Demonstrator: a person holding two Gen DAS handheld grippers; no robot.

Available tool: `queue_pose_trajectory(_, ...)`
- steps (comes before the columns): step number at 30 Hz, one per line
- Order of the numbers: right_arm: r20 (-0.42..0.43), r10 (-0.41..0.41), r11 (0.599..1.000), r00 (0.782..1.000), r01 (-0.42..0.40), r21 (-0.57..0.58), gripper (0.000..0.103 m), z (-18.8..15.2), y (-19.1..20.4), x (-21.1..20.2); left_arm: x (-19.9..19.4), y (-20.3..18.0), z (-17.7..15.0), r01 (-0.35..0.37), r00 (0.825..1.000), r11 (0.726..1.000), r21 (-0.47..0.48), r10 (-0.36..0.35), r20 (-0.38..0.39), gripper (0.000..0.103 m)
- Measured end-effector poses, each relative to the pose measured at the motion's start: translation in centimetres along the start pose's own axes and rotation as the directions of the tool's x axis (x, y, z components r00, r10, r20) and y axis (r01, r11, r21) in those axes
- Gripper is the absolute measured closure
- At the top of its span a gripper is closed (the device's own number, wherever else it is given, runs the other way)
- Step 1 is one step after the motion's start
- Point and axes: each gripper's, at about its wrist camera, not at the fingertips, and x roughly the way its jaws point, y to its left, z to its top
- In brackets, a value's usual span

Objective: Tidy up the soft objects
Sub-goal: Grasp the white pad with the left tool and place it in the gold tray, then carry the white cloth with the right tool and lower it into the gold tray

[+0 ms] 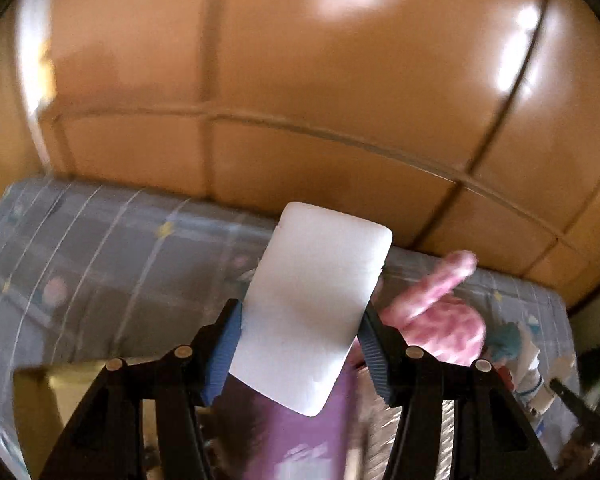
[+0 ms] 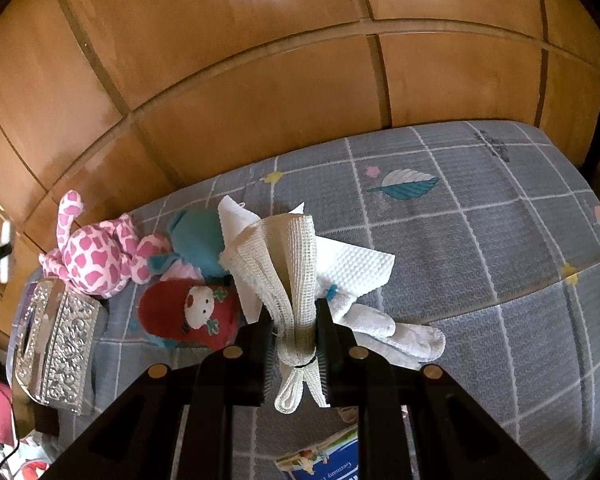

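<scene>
My left gripper (image 1: 300, 320) is shut on a white foam block (image 1: 314, 304), whose sides bulge between the blue pads; it is held up over the grey checked bed (image 1: 100, 280). Behind it lies a blurred pink spotted plush toy (image 1: 440, 320). My right gripper (image 2: 296, 316) is shut on a rolled cream waffle cloth (image 2: 288, 276) tied with a band. Under it on the bed (image 2: 480, 280) lie a white paper towel (image 2: 360, 268), a white sock (image 2: 400, 332), a red slipper with a white face (image 2: 196, 316), a teal plush (image 2: 200, 244) and the pink spotted plush toy (image 2: 96, 256).
A silver embossed tissue box (image 2: 56, 340) stands at the bed's left edge. Wooden wardrobe panels (image 2: 260, 80) rise right behind the bed. A printed booklet (image 2: 324, 456) lies at the near edge under my right gripper. The bed's right half holds only the sheet.
</scene>
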Motion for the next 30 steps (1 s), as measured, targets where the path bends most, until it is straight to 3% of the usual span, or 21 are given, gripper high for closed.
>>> queue_pose_trajectory(4,-0.004,-0.011,1.0,1.0,0.011,-0.026,0.086,-0.1,0.4,0.2,-2.7,6.7,-3.2,-0.032,0.999,0.99,-0.135,0.036,0.024,0.045)
queue_pose_trajectory(7,-0.006,-0.024,0.999,1.0,0.024,-0.037,0.086,-0.1,0.5,0.3,-4.6,10.3,-6.6,-0.081,0.996,0.98,-0.184,0.088,0.031,0.045)
queue_pose_trajectory(13,-0.022,-0.052,0.997,0.998,0.051,-0.055,0.086,-0.2,0.8,0.8,-6.1,17.4,-12.9,-0.169,0.986,0.949,-0.267,0.166,-0.033,0.045)
queue_pose_trajectory(16,-0.023,-0.079,0.994,0.997,0.077,-0.078,0.086,-0.3,1.3,1.0,-5.8,20.3,-14.9,-0.218,0.976,0.916,-0.338,0.207,-0.068,0.044)
queue_pose_trajectory(20,-0.029,-0.098,0.991,0.995,0.095,-0.091,0.086,-0.6,2.3,1.1,-5.3,22.2,-16.6,-0.266,0.964,0.902,-0.339,0.247,-0.101,0.041)
queue_pose_trajectory(23,-0.052,-0.111,0.99,0.992,0.106,-0.096,0.086,-0.9,3.5,1.6,-5.0,22.7,-17.4,-0.292,0.956,0.903,-0.315,0.27,-0.113,0.027)
queue_pose_trajectory(30,-0.087,-0.116,0.99,0.989,0.109,-0.084,0.086,0.8,7.4,2.9,-5.3,22.6,-18.5,-0.288,0.958,0.898,-0.333,0.271,-0.097,0.019)
